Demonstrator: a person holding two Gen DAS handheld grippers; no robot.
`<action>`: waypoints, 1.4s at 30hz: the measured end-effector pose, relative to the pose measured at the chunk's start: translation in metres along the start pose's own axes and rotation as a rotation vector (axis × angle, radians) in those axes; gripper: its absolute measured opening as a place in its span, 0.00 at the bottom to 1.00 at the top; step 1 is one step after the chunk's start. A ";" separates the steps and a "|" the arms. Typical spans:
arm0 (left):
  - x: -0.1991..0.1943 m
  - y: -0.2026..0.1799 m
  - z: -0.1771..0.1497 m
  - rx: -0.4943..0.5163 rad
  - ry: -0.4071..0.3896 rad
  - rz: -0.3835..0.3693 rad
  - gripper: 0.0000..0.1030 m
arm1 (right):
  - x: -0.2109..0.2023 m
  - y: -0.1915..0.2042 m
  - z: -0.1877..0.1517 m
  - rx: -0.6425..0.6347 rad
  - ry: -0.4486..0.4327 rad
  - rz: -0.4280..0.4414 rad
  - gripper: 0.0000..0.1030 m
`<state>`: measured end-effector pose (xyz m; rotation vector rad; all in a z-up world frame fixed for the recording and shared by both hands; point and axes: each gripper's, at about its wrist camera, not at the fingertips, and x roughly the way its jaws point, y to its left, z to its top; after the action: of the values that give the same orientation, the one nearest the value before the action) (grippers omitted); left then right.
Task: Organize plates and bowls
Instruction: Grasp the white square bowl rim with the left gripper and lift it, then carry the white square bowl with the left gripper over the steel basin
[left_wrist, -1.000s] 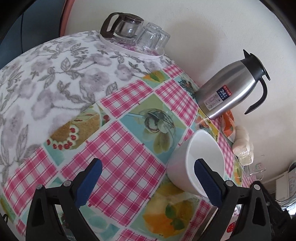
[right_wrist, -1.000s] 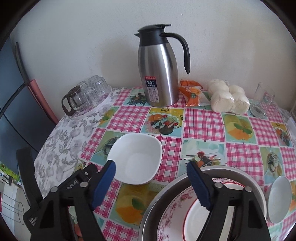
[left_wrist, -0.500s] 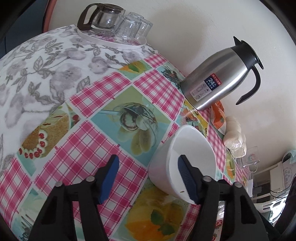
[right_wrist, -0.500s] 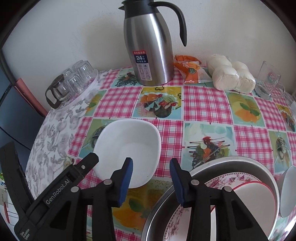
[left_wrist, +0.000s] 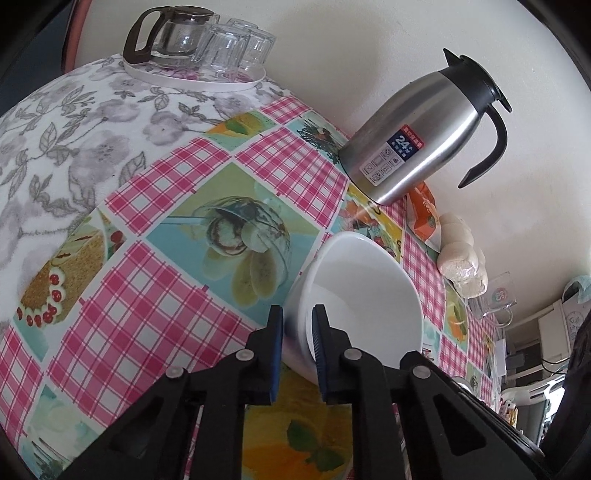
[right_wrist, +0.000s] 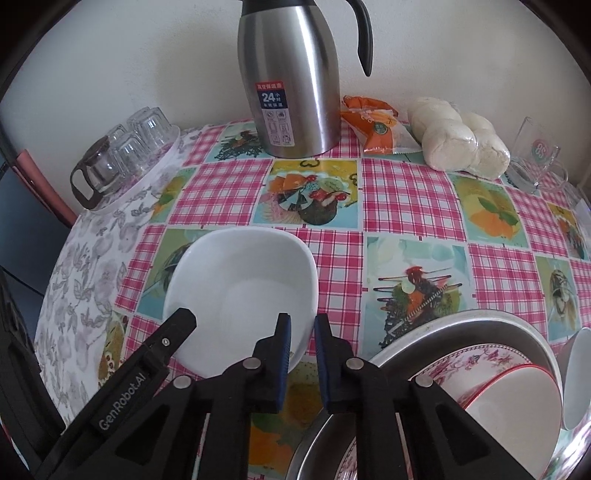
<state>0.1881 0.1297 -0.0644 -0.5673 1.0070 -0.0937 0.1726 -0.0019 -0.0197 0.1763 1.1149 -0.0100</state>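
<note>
A white squarish bowl (left_wrist: 364, 295) stands on the checked tablecloth; it also shows in the right wrist view (right_wrist: 243, 291). My left gripper (left_wrist: 298, 325) is shut on the bowl's near rim, one finger outside and one inside. My right gripper (right_wrist: 302, 332) is shut on the same bowl's right front rim. The left gripper's black arm (right_wrist: 147, 369) shows at the bowl's left front edge. A metal basin (right_wrist: 436, 332) at the front right holds a floral plate (right_wrist: 480, 365) and a red-rimmed white bowl (right_wrist: 517, 402).
A steel thermos jug (right_wrist: 295, 85) stands at the back. A tray with a glass teapot and tumblers (right_wrist: 125, 155) is back left. An orange snack packet (right_wrist: 376, 125), bagged buns (right_wrist: 461, 140) and a glass mug (right_wrist: 535, 155) lie back right. Another white bowl (right_wrist: 576, 380) is far right.
Both grippers moved in toward the white bowl and their jaws closed from wide open onto its rim.
</note>
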 end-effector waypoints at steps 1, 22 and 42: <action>0.000 -0.001 0.000 0.006 -0.001 0.002 0.15 | 0.003 -0.002 0.000 0.012 0.009 0.000 0.13; -0.008 0.003 -0.001 0.020 -0.010 -0.004 0.14 | 0.002 0.001 -0.004 -0.001 0.004 0.029 0.12; -0.092 -0.049 -0.018 0.156 -0.156 -0.063 0.15 | -0.093 -0.016 -0.018 -0.017 -0.171 0.111 0.13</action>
<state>0.1324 0.1108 0.0234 -0.4562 0.8226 -0.1802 0.1142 -0.0223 0.0532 0.2180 0.9333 0.0822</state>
